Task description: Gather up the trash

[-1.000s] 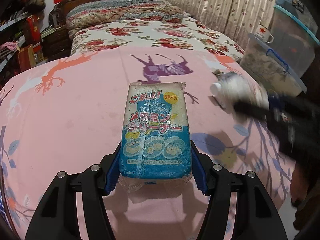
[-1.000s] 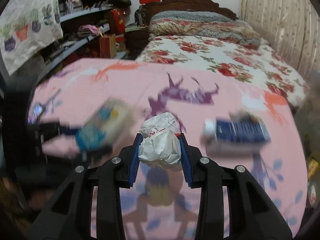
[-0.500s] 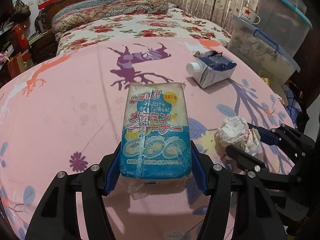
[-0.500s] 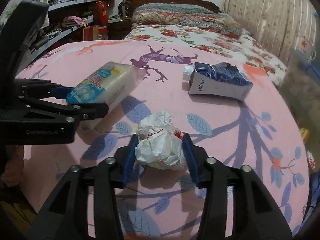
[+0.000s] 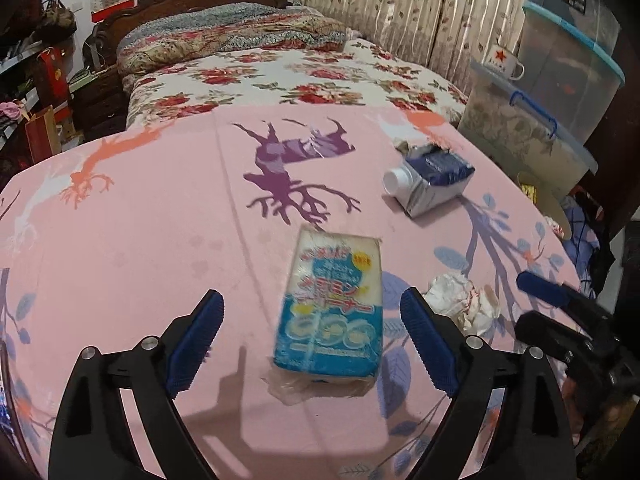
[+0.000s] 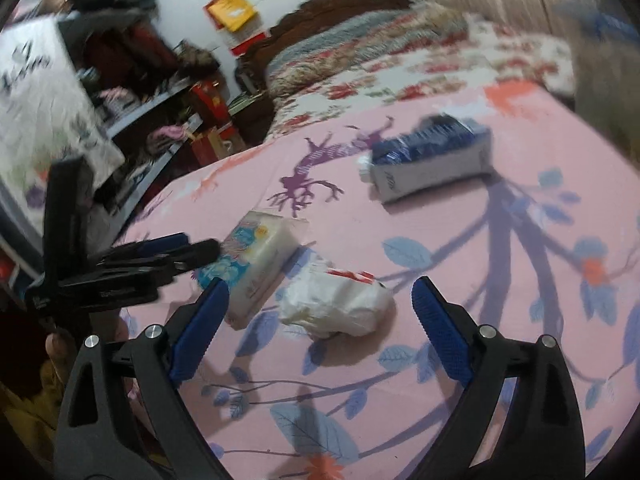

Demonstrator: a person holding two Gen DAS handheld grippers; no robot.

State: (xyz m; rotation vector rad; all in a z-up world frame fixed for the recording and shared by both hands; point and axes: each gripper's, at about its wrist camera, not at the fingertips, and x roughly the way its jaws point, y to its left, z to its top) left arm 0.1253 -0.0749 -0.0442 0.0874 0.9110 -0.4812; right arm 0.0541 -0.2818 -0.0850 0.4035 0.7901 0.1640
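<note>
A blue and white sponge pack (image 5: 334, 304) lies on the pink sheet (image 5: 160, 240), between the wide-open fingers of my left gripper (image 5: 312, 336). A crumpled white paper ball (image 6: 336, 304) lies between the wide-open fingers of my right gripper (image 6: 320, 328); it also shows in the left wrist view (image 5: 464, 300). Neither gripper touches anything. The sponge pack (image 6: 256, 256) sits just left of the paper ball. A dark blue carton (image 5: 432, 184) lies on its side further back; it also shows in the right wrist view (image 6: 432, 160).
The pink sheet covers a raised surface at the foot of a floral bed (image 5: 288, 76). Clear storage bins (image 5: 552, 92) with a mug (image 5: 504, 64) stand at the right. Cluttered shelves (image 6: 132, 92) line the left side.
Both grippers have opened and let go: the sponge pack and the paper ball now lie on the pink sheet. Both grippers have pulled back a little.
</note>
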